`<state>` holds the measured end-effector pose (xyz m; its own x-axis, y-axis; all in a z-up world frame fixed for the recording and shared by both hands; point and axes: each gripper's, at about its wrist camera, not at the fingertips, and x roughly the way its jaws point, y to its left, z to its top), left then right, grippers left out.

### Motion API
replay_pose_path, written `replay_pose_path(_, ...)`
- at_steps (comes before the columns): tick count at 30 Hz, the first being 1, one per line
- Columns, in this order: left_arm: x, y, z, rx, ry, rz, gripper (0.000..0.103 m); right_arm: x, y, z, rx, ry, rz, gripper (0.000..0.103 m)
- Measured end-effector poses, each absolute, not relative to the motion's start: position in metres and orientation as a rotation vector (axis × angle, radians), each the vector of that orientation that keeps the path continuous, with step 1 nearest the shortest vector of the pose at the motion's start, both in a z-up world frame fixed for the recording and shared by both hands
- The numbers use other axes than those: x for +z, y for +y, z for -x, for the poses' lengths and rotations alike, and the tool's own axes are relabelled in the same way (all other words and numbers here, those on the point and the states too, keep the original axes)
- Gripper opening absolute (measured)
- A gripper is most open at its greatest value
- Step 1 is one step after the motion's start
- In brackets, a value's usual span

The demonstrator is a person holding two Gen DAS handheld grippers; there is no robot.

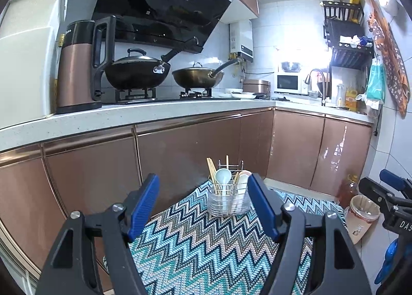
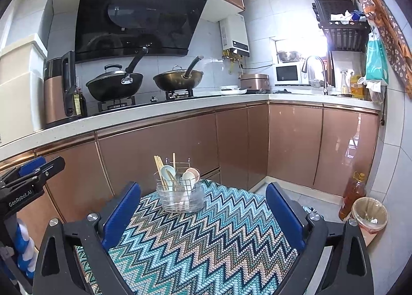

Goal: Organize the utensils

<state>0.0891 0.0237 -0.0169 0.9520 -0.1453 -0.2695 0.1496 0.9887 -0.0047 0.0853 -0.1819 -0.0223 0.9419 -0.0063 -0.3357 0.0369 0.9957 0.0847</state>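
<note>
While both tongs gape empty, the holder contains spoons and chopsticks.

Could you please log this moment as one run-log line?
left tongs: open, empty | right tongs: open, empty | clear plastic utensil holder with wire rack: upright on zigzag-patterned mat, holding spoons and chopsticks, untouched

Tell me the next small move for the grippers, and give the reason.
Probably pull both grippers back a little and stop. The holder stands upright on the cloth with chopsticks and spoons already in it. No utensil lies loose on the cloth. The left gripper and right gripper are both open, empty and short of the holder.
</note>
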Motion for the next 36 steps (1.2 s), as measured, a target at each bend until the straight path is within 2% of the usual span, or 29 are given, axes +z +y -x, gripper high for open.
replay_pose_path(36,-0.024,0.000,-0.139,-0.256,0.283,0.032,0.069,-0.017,-0.205,-0.090,-0.151,0.306,-0.083,0.103)
